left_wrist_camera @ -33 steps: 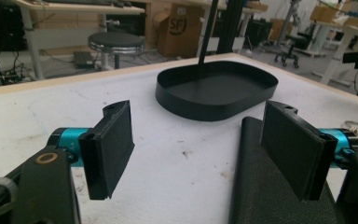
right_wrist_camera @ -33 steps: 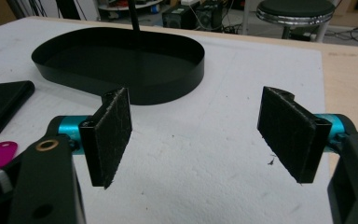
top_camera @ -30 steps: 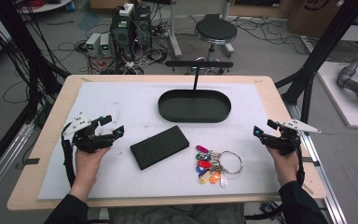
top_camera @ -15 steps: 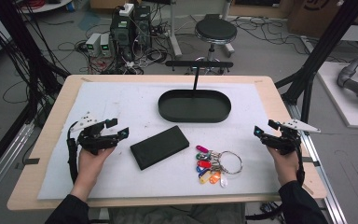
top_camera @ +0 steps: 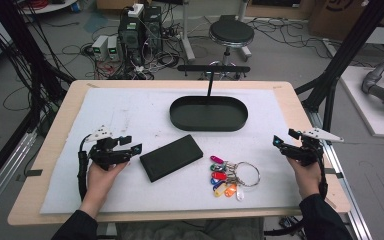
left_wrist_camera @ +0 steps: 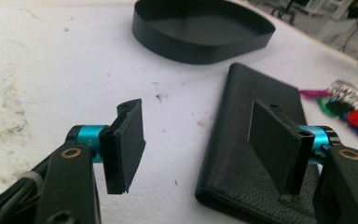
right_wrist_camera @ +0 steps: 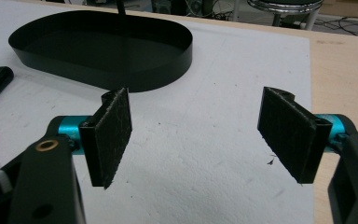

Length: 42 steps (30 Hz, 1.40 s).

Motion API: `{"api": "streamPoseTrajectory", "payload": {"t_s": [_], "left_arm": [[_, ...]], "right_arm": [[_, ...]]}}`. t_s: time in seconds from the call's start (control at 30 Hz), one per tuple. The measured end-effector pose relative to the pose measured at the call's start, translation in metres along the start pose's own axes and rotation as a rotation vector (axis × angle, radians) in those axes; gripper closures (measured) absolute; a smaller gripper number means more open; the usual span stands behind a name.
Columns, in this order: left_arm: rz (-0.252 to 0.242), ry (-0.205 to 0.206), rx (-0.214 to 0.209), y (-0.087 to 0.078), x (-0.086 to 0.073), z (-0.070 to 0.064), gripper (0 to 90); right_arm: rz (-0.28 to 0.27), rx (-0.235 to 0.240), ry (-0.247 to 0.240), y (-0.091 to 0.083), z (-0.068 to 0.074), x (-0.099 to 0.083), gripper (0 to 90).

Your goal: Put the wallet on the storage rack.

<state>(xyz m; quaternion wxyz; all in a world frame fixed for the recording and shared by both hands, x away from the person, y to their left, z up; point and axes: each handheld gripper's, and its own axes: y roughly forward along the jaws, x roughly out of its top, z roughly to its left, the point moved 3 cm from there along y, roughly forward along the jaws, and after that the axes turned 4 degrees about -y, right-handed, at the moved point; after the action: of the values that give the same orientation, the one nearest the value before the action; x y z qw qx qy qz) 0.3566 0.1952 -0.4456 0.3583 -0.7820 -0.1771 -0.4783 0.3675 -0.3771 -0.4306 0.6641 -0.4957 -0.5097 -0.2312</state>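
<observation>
Though near, wallet beside hand-held gripper.

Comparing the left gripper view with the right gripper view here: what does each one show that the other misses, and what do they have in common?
Left gripper view: the black wallet shows at nearly full length, grained, with the open left gripper reaching toward its near end, one jaw over it. The bunch of keys shows several coloured tags.

Right gripper view: the open right gripper above bare white mat, the wooden table edge, and a stool beyond.

Both share the black oval tray, the white mat, a piece of the wallet, and a pink key tag.
</observation>
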Motion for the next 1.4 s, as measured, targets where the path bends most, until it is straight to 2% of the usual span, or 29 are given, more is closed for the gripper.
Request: {"api": "streamPoseTrajectory", "payload": {"t_s": [0.13,0.27,0.43,0.5,0.63,0.73,0.87,0.9,1.0,1.03,1.1,1.13,1.17,1.3,1.4], "left_arm": [[0.026,0.016,0.028,0.004,-0.007,-0.002,41.4],[0.059,0.02,0.03,0.007,-0.011,-0.004,45.7],[0.093,-0.023,0.024,0.01,-0.014,-0.003,47.6],[0.125,-0.035,0.029,0.012,-0.016,-0.003,47.6],[0.138,-0.057,0.026,0.013,-0.017,-0.003,47.6],[0.173,-0.069,0.027,0.014,-0.019,-0.003,47.4],[0.193,-0.126,0.021,0.016,-0.021,-0.001,45.9],[0.198,-0.16,0.008,0.017,-0.022,0.0,43.8],[0.202,-0.156,0.011,0.017,-0.022,0.0,45.7],[0.205,-0.168,-0.002,0.018,-0.022,-0.001,45.7],[0.214,-0.228,-0.051,0.018,-0.023,0.0,55.8],[0.213,-0.238,-0.075,0.018,-0.023,0.0,62.2],[0.212,-0.224,-0.069,0.018,-0.023,-0.001,65.1],[0.207,-0.213,-0.062,0.017,-0.023,-0.002,67.9],[0.193,-0.178,-0.053,0.015,-0.022,-0.004,70.7]], "right_arm": [[0.003,-0.004,0.004,0.0,-0.001,-0.001,26.4],[0.01,-0.004,0.001,0.002,-0.001,-0.001,26.6],[0.014,-0.003,-0.007,0.003,0.0,-0.001,26.7],[0.016,-0.003,-0.008,0.003,0.0,-0.001,26.7],[0.013,-0.002,-0.009,0.003,0.0,-0.001,26.7],[0.013,0.0,-0.009,0.004,0.0,-0.001,26.7],[0.014,0.0,-0.009,0.004,0.001,0.0,26.7],[0.016,0.002,-0.013,0.005,0.0,-0.001,26.7],[0.021,0.005,-0.013,0.006,0.001,-0.001,26.7],[0.021,0.005,-0.017,0.007,0.001,-0.001,26.7],[0.024,0.006,-0.019,0.007,0.002,-0.001,26.8],[0.022,0.006,-0.021,0.008,0.003,0.0,26.8],[0.025,0.008,-0.028,0.008,0.003,0.0,26.8],[0.025,0.008,-0.026,0.008,0.004,0.001,26.8],[0.022,0.006,-0.027,0.008,0.004,0.001,26.9]]}}
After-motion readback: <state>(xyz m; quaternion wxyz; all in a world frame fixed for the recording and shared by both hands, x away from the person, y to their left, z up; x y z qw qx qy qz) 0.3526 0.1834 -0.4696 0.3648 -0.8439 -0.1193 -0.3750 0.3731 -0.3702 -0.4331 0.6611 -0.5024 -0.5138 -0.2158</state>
